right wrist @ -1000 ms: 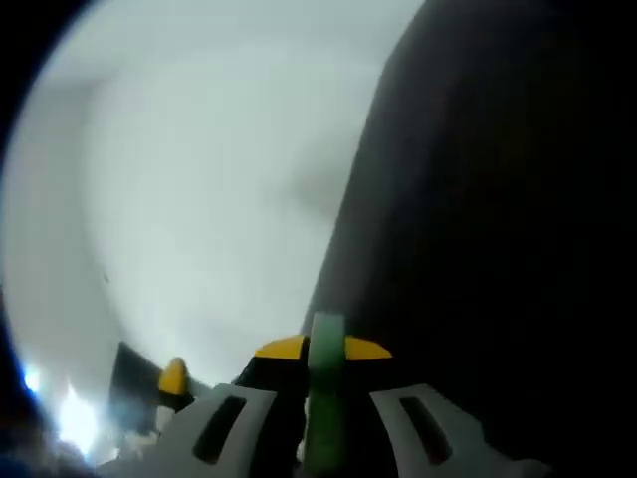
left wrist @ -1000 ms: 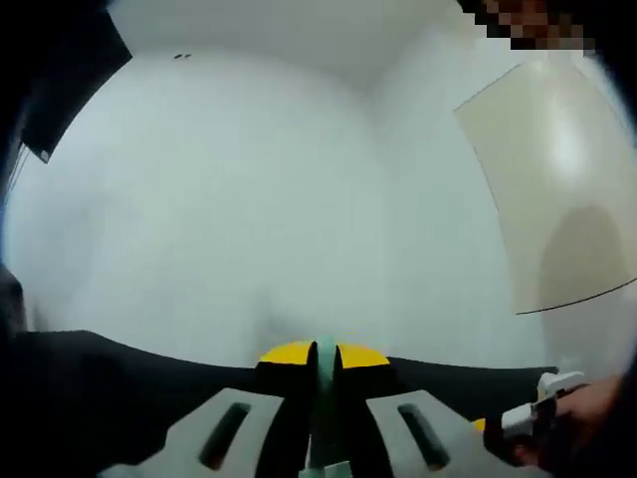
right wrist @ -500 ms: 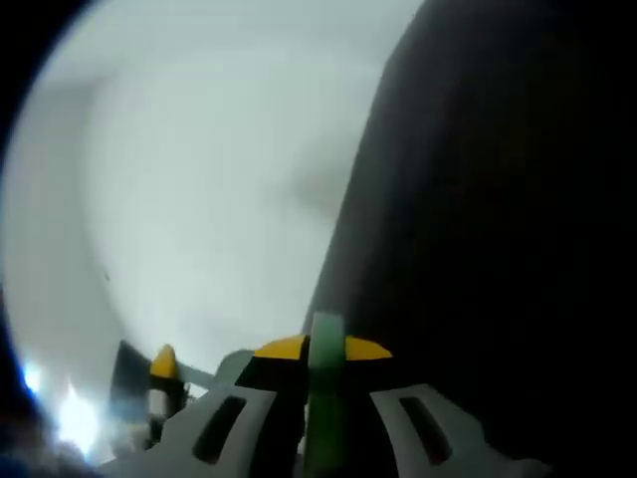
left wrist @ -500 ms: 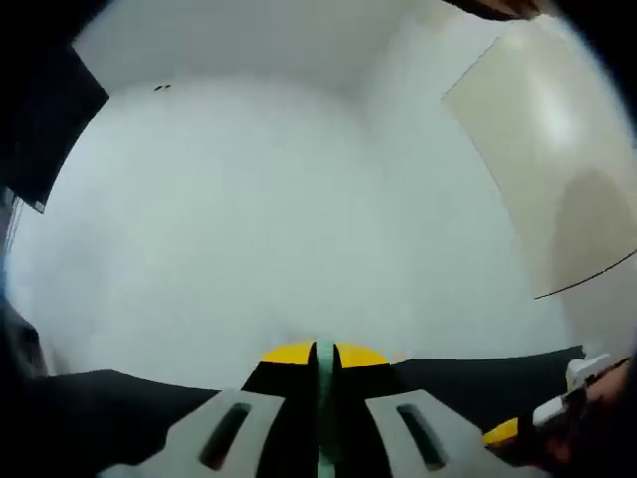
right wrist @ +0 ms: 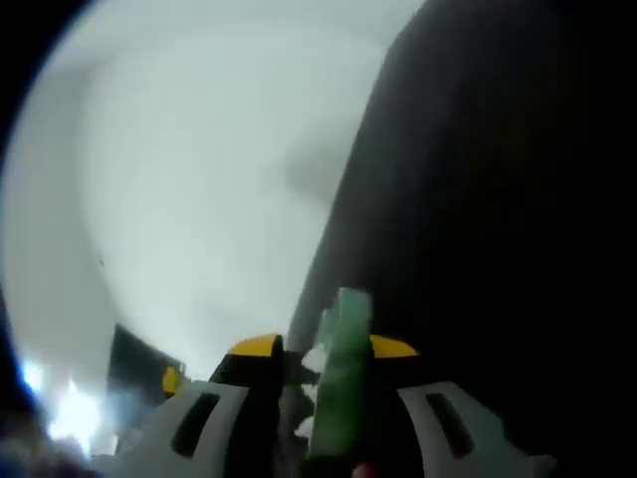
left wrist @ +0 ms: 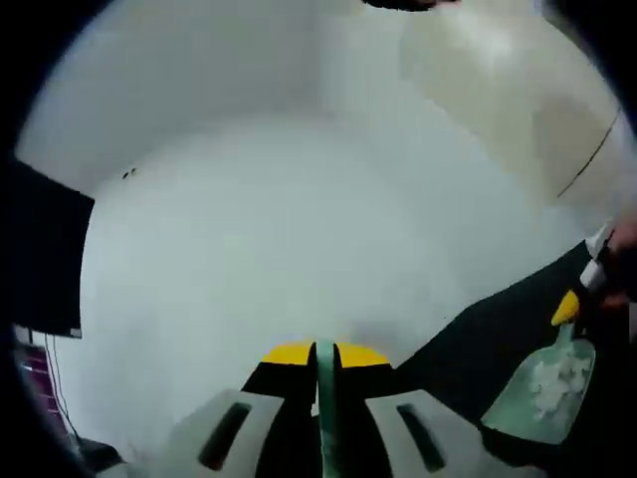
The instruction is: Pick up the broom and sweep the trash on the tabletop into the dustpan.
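Dustpan (left wrist: 545, 390): we see it by the black table (left wrist: 468, 349), holding pale trash (left wrist: 553, 378), edge cut off.
Left tool (left wrist: 325, 351): clamped on a green handle (left wrist: 325, 418).
Right tool (right wrist: 320, 348): gripping a green handle (right wrist: 341, 383), blurred.

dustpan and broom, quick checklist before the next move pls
1. Left gripper shut on a thin green handle: ok.
2. Right gripper shut on a green handle: ok.
3. Dustpan holds white trash: ok.
4. Dustpan level enough not to spill: cannot tell.
5. Tabletop swept of all trash: cannot tell.
6. Which handle is the broom's: cannot tell.
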A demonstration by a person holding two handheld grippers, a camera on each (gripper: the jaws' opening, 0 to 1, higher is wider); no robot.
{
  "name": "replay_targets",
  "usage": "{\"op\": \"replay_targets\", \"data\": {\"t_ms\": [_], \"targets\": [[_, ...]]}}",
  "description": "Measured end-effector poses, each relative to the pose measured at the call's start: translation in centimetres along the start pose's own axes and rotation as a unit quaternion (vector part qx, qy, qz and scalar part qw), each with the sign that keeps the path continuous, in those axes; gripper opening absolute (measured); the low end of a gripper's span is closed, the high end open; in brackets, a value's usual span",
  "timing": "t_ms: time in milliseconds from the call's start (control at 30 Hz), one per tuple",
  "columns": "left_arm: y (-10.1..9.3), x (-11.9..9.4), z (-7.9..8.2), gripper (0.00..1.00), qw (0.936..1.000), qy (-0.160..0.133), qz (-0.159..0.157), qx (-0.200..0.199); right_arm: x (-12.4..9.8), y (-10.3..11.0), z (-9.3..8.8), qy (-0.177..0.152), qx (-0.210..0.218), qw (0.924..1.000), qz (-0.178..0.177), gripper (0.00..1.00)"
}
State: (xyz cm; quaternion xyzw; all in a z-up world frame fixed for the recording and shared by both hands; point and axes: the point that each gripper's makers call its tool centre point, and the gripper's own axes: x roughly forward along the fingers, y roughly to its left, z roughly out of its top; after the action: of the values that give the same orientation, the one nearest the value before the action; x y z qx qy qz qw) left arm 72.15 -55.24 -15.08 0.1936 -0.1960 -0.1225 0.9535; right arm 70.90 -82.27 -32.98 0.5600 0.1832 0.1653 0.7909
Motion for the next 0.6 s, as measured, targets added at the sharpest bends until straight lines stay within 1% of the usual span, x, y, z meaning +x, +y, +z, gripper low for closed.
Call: {"op": "replay_targets", "data": {"t_ms": [67,133,167,200,300,333,367,400,433,467,533,567,600], "targets": [[0.7,-0.4,-1.0,0.05,0.9997,0.006,0.004,-0.022,0.1,-0.2,0.1,-0.003,0.007,1.0000,-0.004,0.32],[1.4,-0.7,-1.8,0.06,0.9998,0.010,0.014,-0.013,0.4,-0.3,0.2,-0.006,0.012,0.9999,-0.008,0.29],[1.2,-0.7,-2.2,0.06,0.9998,0.013,0.006,-0.015,0.5,-0.4,0.2,-0.008,0.015,0.9998,-0.010,0.28],[0.6,-0.6,-2.6,0.05,0.9994,0.019,-0.012,-0.026,0.7,-0.5,0.2,-0.010,0.017,0.9997,-0.013,0.26],[-0.7,-0.1,-3.2,0.05,0.9979,0.030,-0.041,-0.041,1.3,-0.9,0.0,-0.011,0.021,0.9996,-0.018,0.17],[-1.1,0.1,-3.1,0.05,0.9961,0.026,-0.047,-0.069,1.6,-0.8,-0.3,-0.004,0.032,0.9994,-0.012,0.13],[-1.4,0.3,-2.9,0.05,0.9933,0.019,-0.054,-0.100,1.7,-0.4,-0.6,0.001,0.052,0.9986,-0.002,0.13],[-2.0,0.6,-3.2,0.05,0.9880,0.026,-0.065,-0.138,2.0,-0.2,-0.8,0.008,0.063,0.9979,0.009,0.12],[-2.3,0.8,-3.6,0.05,0.9862,0.036,-0.068,-0.147,2.3,-0.3,-0.9,0.010,0.056,0.9984,0.006,0.12],[-2.7,1.1,-3.4,0.06,0.9842,0.031,-0.070,-0.160,2.5,-0.2,-0.7,0.012,0.055,0.9984,0.009,0.12],[-3.4,1.7,-3.3,0.07,0.9847,0.032,-0.071,-0.156,2.7,-0.1,-0.6,0.014,0.056,0.9982,0.013,0.12],[-4.0,2.0,-3.5,0.07,0.9835,0.038,-0.077,-0.160,2.7,0.0,-0.4,0.015,0.056,0.9982,0.014,0.12],[-4.8,2.1,-3.6,0.08,0.9782,0.044,-0.087,-0.183,2.7,0.0,-0.3,0.014,0.056,0.9982,0.014,0.12]]}}
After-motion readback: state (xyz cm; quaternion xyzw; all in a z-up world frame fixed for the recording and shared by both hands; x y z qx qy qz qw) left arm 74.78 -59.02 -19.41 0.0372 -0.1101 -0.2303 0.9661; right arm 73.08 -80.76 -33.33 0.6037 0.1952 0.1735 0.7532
